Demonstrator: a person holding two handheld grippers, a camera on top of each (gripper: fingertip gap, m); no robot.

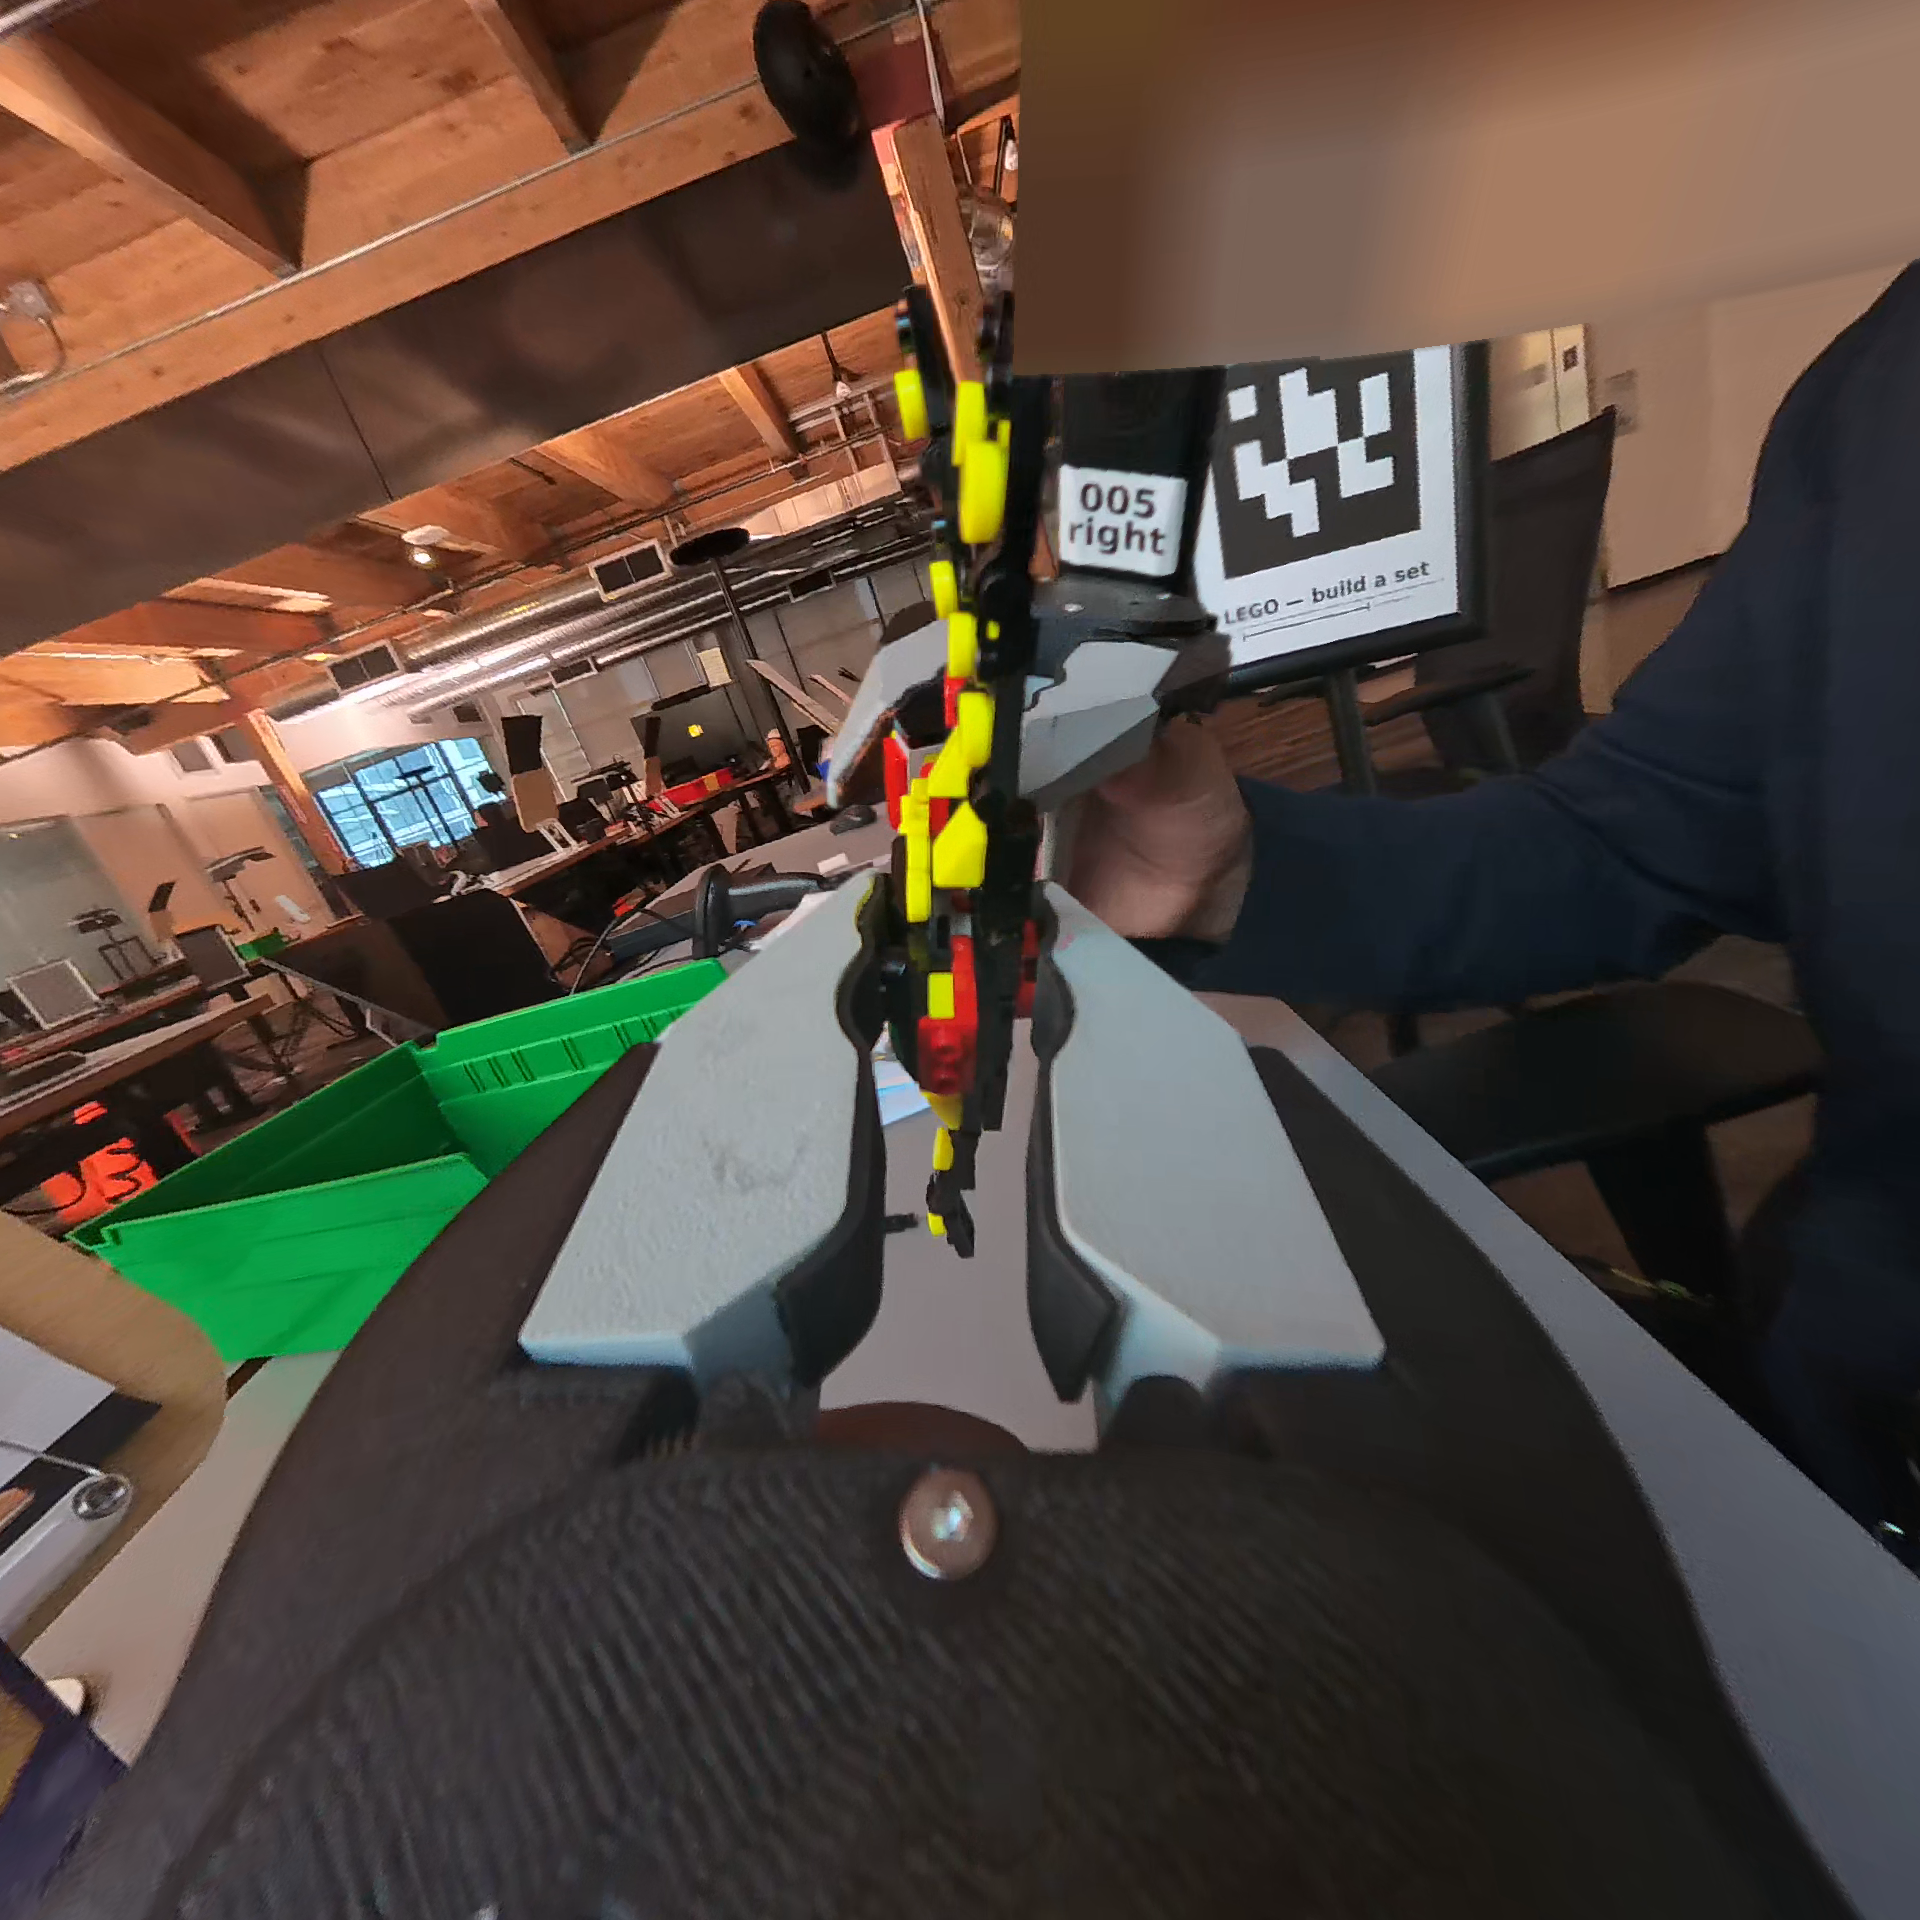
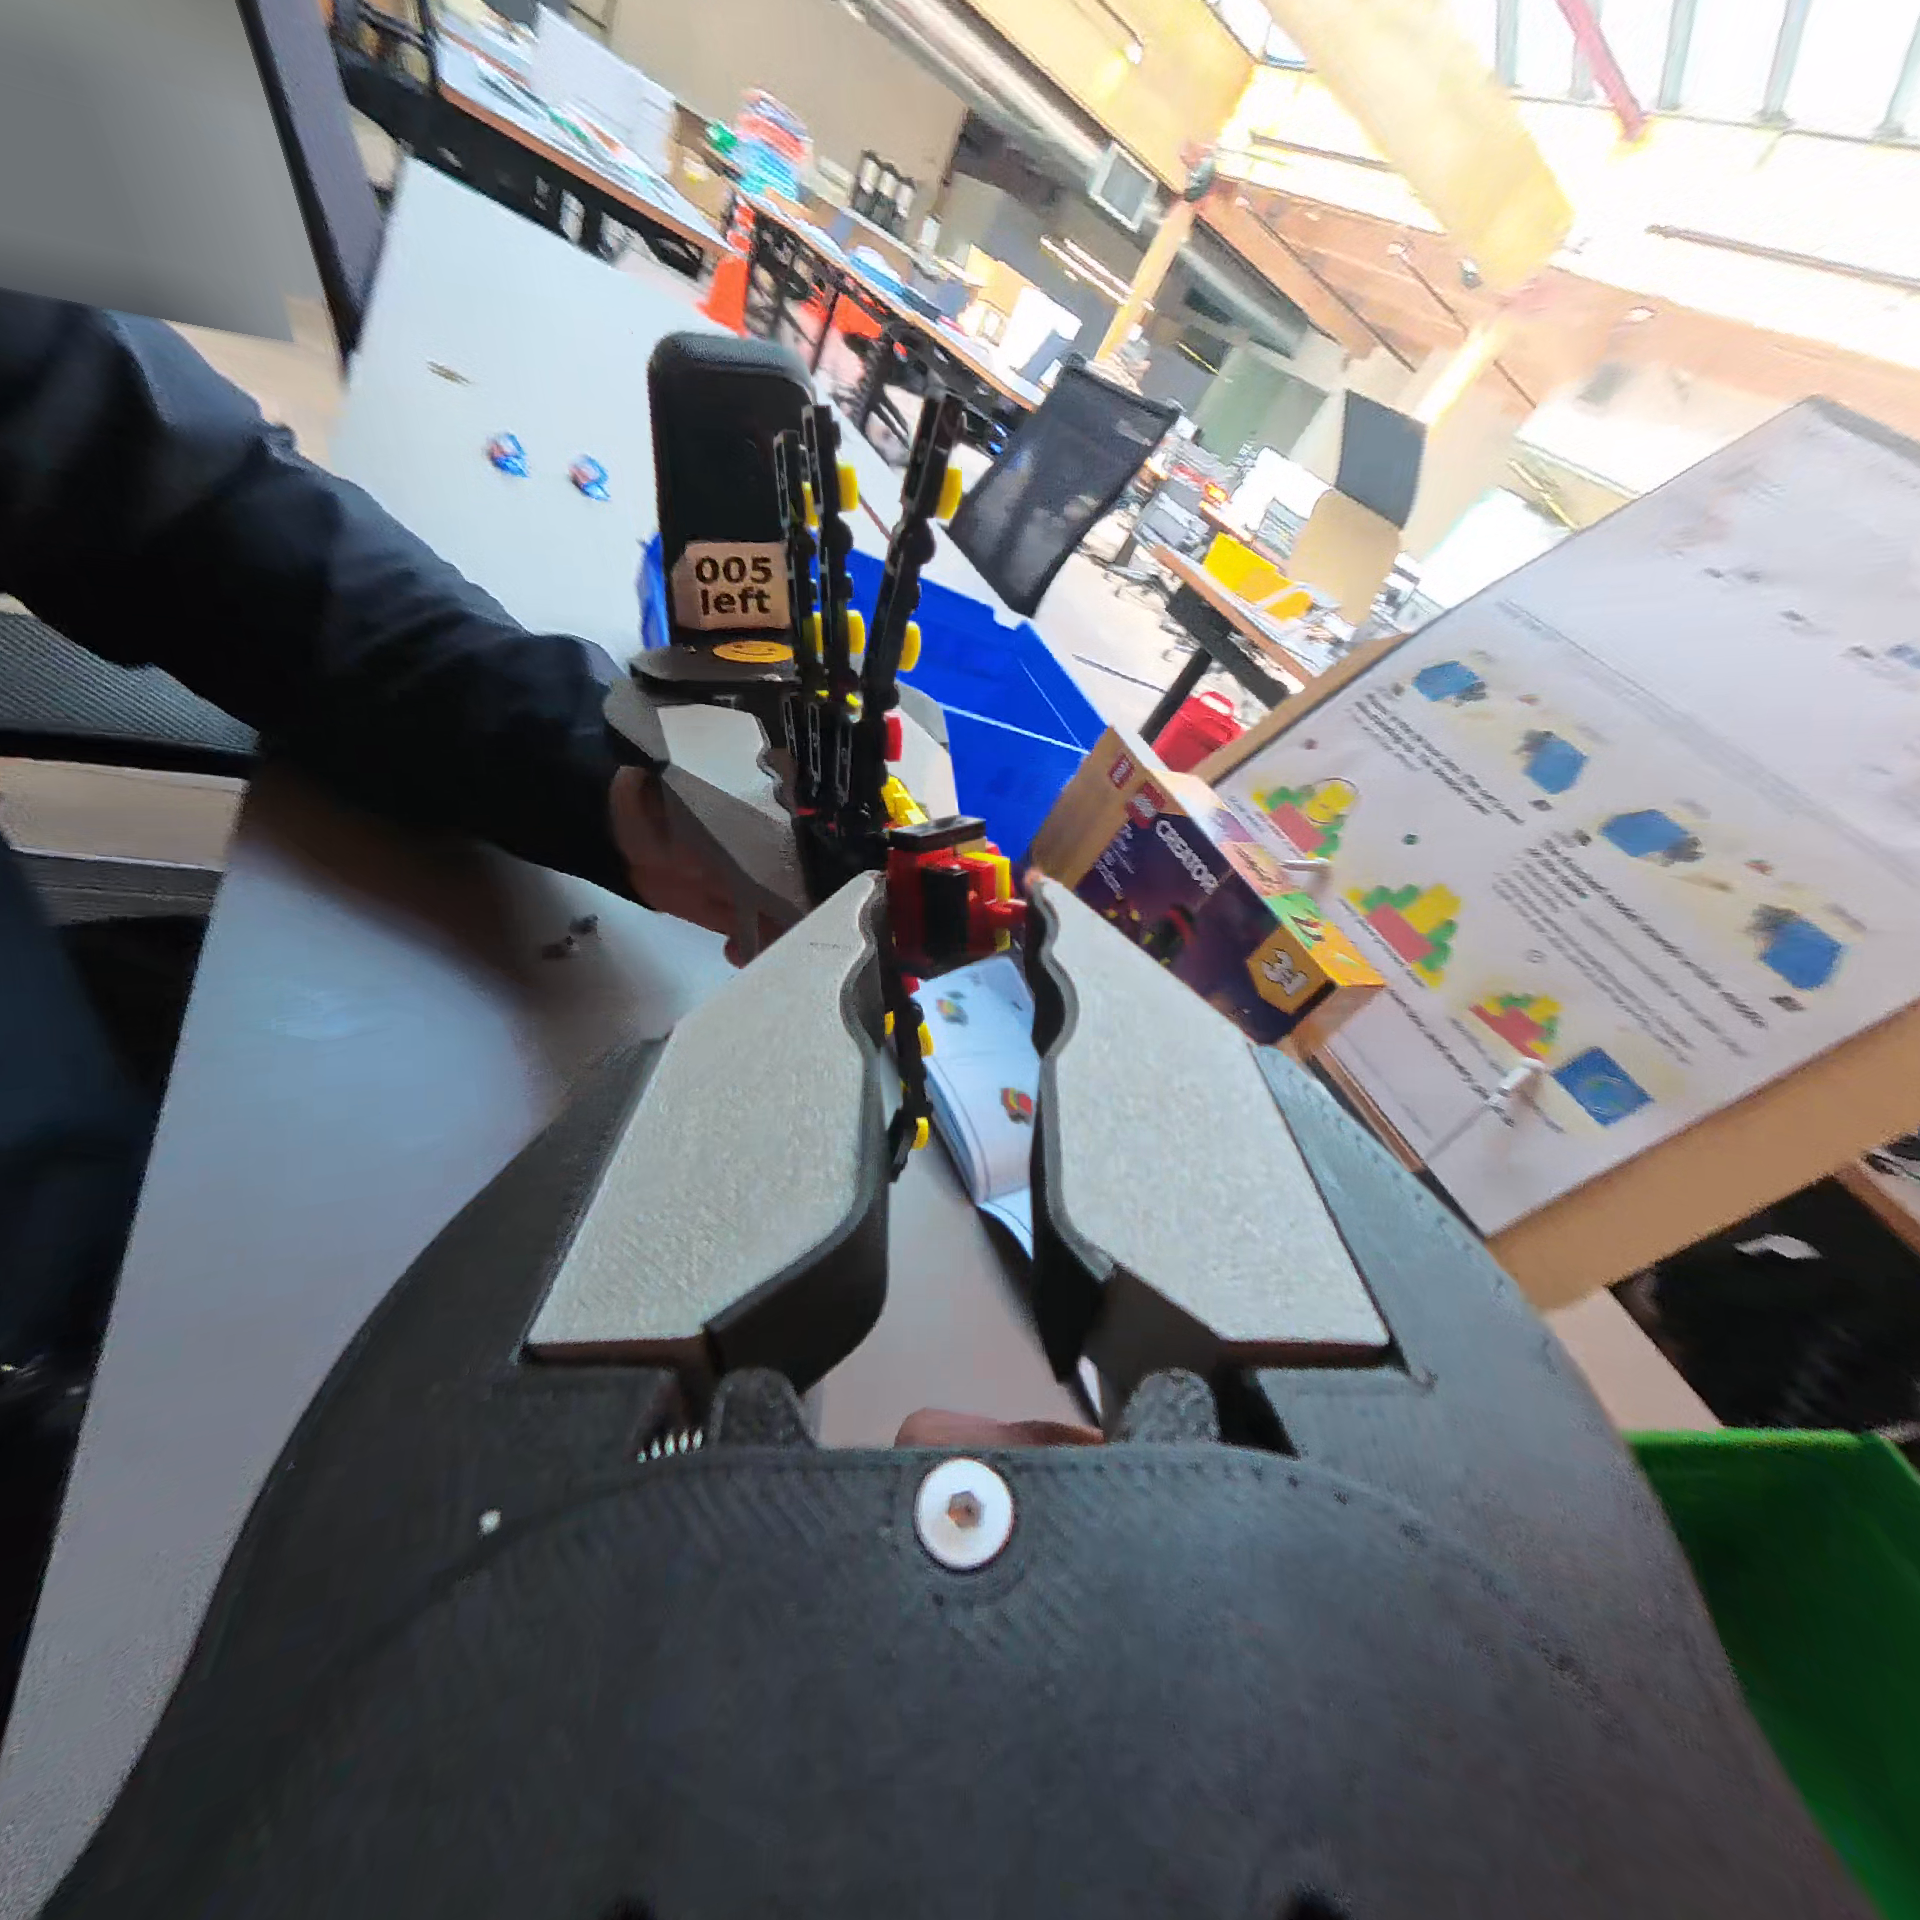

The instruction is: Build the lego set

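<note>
A Lego model [image 1: 956,852] of black, yellow and red pieces is held upright in the air between both grippers. My left gripper [image 1: 956,935] is shut on its lower red and black part. The right gripper [image 1: 977,717] faces it from beyond and clamps the model higher up. In the right wrist view, my right gripper [image 2: 954,904] is shut on the red body of the model [image 2: 940,904]. The black wing-like strips with yellow studs rise above it. The left gripper [image 2: 831,790] grips the model from the far side.
A green bin [image 1: 312,1195] stands at the left of the grey table [image 2: 364,1039]. A blue bin [image 2: 987,675], a Lego box [image 2: 1195,904], an open booklet [image 2: 977,1081] and a propped instruction board [image 2: 1610,831] lie beyond. Two small blue pieces [image 2: 509,454] lie far off. Left and right tips are no more than a few centimetres apart.
</note>
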